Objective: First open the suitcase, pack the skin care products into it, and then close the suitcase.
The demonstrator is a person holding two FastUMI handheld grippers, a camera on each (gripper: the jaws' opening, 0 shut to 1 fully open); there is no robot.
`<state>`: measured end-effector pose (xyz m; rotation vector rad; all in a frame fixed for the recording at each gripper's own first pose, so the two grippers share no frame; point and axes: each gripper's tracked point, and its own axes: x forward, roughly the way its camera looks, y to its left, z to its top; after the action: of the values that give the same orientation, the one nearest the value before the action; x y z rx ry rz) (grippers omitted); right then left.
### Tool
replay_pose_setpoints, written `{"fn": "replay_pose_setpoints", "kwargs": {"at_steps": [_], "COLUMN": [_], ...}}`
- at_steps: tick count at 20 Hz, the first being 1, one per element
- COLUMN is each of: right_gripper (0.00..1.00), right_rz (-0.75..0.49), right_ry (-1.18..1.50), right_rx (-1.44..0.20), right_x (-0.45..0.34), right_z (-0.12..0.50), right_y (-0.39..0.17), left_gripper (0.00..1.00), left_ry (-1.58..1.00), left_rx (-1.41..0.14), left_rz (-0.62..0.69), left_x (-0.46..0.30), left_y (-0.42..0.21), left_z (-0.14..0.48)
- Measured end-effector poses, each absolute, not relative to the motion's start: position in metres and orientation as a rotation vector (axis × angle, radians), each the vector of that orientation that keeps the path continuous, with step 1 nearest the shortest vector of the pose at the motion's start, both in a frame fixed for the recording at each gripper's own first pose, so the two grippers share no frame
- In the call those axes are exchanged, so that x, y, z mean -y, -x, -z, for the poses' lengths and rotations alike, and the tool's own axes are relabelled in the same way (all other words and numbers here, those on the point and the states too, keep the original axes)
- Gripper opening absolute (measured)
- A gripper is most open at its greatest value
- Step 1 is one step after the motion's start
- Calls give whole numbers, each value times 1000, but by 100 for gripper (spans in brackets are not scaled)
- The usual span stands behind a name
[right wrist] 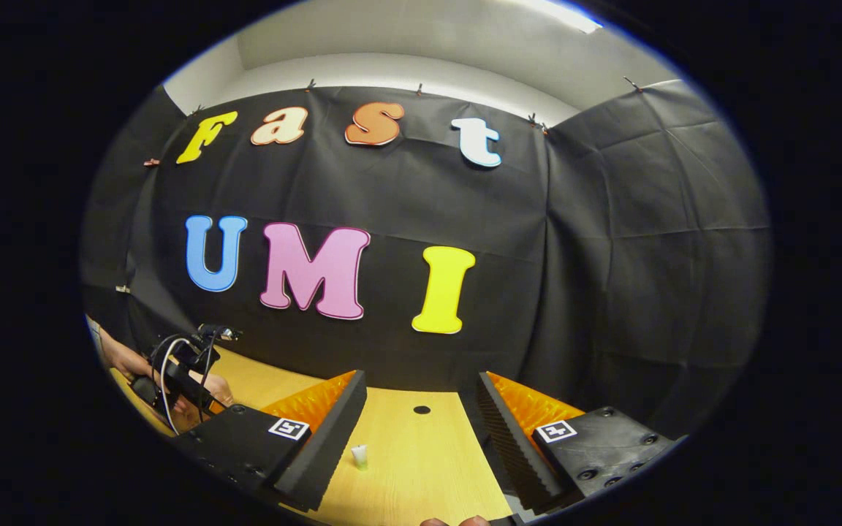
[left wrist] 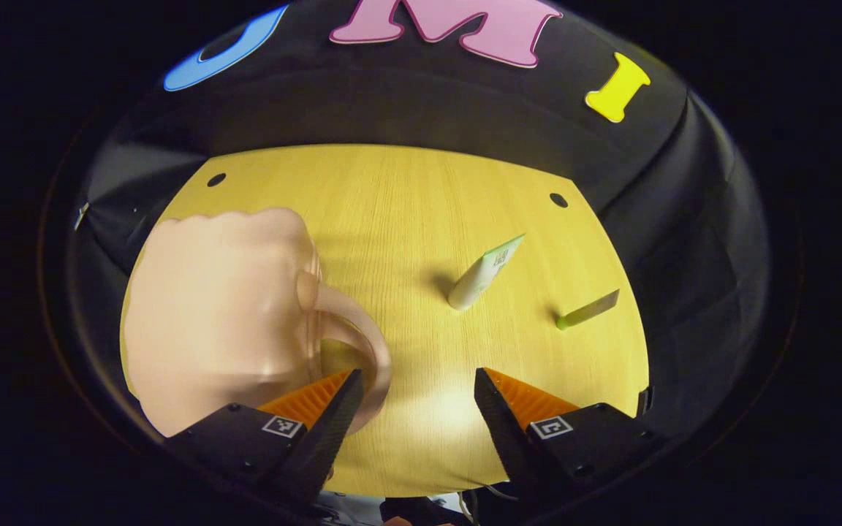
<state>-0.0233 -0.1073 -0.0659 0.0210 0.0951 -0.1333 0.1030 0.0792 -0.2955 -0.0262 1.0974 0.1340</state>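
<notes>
Left gripper (left wrist: 415, 398) poised low over the near part of the bench (left wrist: 392, 204), jaws wide with nothing between them; just beyond the left finger, a pale pink suitcase (left wrist: 216, 314) lying shut, its arched handle (left wrist: 362, 343) curving toward the gap. Open wood ahead and to the right of the suitcase, running to the far edge, where two small dark holes sit near the corners. On that open stretch, a white tube with a green end (left wrist: 483, 274) lying slanted, and farther right, near the bench's right edge, a thin green tube (left wrist: 588, 310) (well apart from the suitcase, both of them). Right gripper (right wrist: 421, 409) held higher and pointing at the black cloth wall, jaws likewise wide and empty; beneath the gap, a small white item (right wrist: 359, 456), too small to identify. At lower left of the right gripper view, a hand (right wrist: 129, 361) holding the other gripper with its looped cables. Light yellow wood grain underfoot, black cloth all round, pale ceiling above.
</notes>
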Motion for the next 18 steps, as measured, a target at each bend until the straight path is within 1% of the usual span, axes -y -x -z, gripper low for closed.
{"fn": "replay_pose_setpoints", "kwargs": {"at_steps": [3, 4, 5, 7, 8, 9, 10, 11, 12, 13, 15, 18], "right_gripper": [96, 96, 96, 96, 96, 96, 96, 96, 96, 96, 96, 96], "right_rz": [175, 184, 193, 201, 199, 197, 195, 190, 185, 180, 168, 141], "right_ry": [-18, -19, -22, -29, -31, -30, -27, -26, -27, -30, -36, -39], "right_rx": [-116, -122, -131, -145, -150, -157, -161, -165, -169, -168, -165, -165], "right_x": [127, 131, 135, 140, 140, 141, 142, 143, 143, 143, 143, 141], "right_z": [72, 74, 78, 83, 85, 87, 89, 91, 93, 93, 94, 98], "right_y": [28, 29, 30, 31, 30, 29, 27, 24, 22, 19, 15, 7], "left_gripper": [97, 97, 92, 91, 89, 83, 81, 76, 74, 66, 20, 16], "left_ry": [14, 11, 8, 1, -8, -14, -10, -8, -5, -9, 29, 45], "left_rx": [-1160, -1169, -1181, -1177, -1184, -1200, -1203, -1201, -1205, -1209, -1177, -1157], "left_rz": [-189, -188, -190, -194, -193, -189, -180, -174, -172, -183, -204, -207], "left_x": [-95, -98, -100, -104, -105, -106, -106, -108, -111, -115, -121, -119], "left_y": [-112, -118, -121, -129, -130, -129, -131, -133, -133, -133, -135, -131], "left_z": [322, 329, 334, 337, 343, 345, 350, 353, 355, 356, 352, 336]}}
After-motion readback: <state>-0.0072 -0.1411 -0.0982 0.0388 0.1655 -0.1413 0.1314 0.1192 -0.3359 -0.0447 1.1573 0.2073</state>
